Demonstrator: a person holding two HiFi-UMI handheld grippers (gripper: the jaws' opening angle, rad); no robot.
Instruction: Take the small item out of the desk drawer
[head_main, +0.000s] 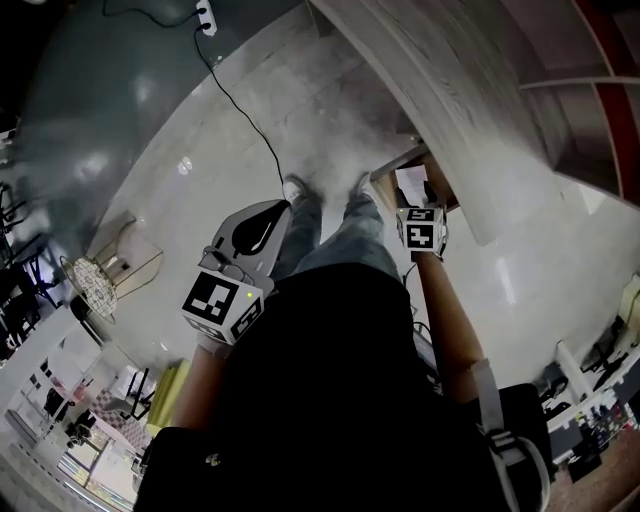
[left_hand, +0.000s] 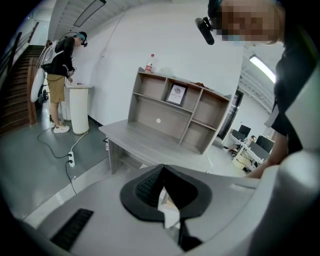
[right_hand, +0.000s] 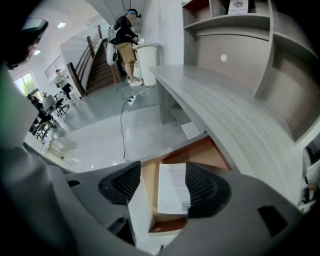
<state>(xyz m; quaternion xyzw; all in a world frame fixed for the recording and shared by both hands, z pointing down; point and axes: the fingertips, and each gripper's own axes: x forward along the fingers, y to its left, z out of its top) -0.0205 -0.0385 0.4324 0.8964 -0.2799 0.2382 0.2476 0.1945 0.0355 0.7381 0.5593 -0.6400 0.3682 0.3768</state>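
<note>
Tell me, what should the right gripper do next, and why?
Probably lower the right gripper onto the white leaflet. The drawer stands open, the jaws are apart, and the leaflet lies unheld below them.

Pale grey wood grain covers the tabletop (right_hand: 225, 100). The drawer (right_hand: 202, 154) is orange-brown inside, its leaflet (right_hand: 173, 190) white with fine dark print. The right claw (right_hand: 164, 184) is grey with black ribbed pads (right_hand: 125, 182); its marker cube (head_main: 421, 232) carries black-and-white squares.
</note>
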